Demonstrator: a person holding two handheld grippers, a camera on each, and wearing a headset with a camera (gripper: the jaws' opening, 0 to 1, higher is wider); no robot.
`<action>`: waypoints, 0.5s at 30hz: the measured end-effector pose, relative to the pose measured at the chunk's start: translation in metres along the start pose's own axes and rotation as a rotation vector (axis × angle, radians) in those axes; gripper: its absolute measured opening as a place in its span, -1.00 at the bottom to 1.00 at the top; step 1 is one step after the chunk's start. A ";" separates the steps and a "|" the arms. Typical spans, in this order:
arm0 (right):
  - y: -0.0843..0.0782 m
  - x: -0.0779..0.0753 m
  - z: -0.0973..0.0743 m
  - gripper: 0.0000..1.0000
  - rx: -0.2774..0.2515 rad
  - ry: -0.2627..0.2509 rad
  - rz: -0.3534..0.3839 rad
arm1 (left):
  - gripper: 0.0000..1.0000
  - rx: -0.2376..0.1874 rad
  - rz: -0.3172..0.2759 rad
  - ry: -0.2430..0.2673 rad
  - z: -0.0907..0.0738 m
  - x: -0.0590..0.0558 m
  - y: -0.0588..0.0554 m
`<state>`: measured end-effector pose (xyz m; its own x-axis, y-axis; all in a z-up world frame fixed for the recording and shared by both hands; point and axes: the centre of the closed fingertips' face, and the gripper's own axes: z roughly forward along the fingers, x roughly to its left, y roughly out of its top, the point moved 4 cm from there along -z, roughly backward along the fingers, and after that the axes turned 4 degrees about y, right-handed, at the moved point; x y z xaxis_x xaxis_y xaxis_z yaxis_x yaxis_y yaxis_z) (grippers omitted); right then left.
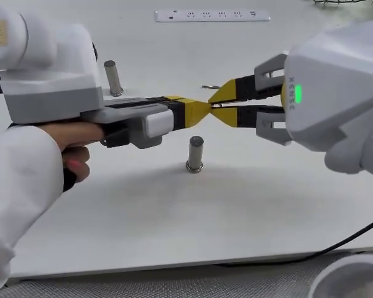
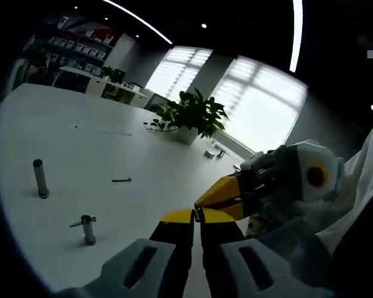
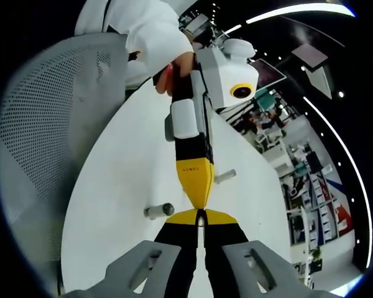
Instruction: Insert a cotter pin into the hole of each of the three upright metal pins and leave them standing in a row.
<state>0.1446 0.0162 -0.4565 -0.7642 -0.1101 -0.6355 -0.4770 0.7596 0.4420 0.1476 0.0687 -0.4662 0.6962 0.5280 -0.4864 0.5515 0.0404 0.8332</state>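
Now L hand-held gripper point(image 1: 204, 109) & R hand-held gripper point(image 1: 215, 103) closed tip-to-tip near metal pin point(image 1: 195, 154); hold unclear.

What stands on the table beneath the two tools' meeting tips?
One upright metal pin on the white table. The left tool and right tool hide anything pinched between their tips.

In the head view two grippers are counted, the left gripper point(image 1: 205, 110) and the right gripper point(image 1: 216, 103), plus two upright pins on the counter point(image 1: 174, 211), a far-left pin point(image 1: 114, 77) and a near-middle pin point(image 1: 195, 153), and one power strip point(image 1: 211, 15). In the left gripper view two cotter pins are counted, one inserted cotter pin point(image 2: 81, 221) and one loose cotter pin point(image 2: 120, 180).
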 end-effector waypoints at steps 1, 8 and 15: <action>0.000 0.001 0.000 -1.00 -0.004 0.003 0.004 | -1.00 0.000 0.018 -0.003 -0.001 0.000 0.000; 0.003 0.000 -0.001 -1.00 -0.016 -0.003 0.010 | -1.00 0.004 -0.006 0.002 -0.005 0.007 0.002; -0.001 0.002 0.001 -0.92 -0.015 0.013 0.035 | -1.00 0.005 0.011 0.005 -0.007 0.007 0.002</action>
<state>0.1440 0.0163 -0.4591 -0.7858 -0.0923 -0.6115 -0.4569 0.7531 0.4734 0.1501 0.0781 -0.4658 0.7000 0.5325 -0.4758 0.5461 0.0301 0.8372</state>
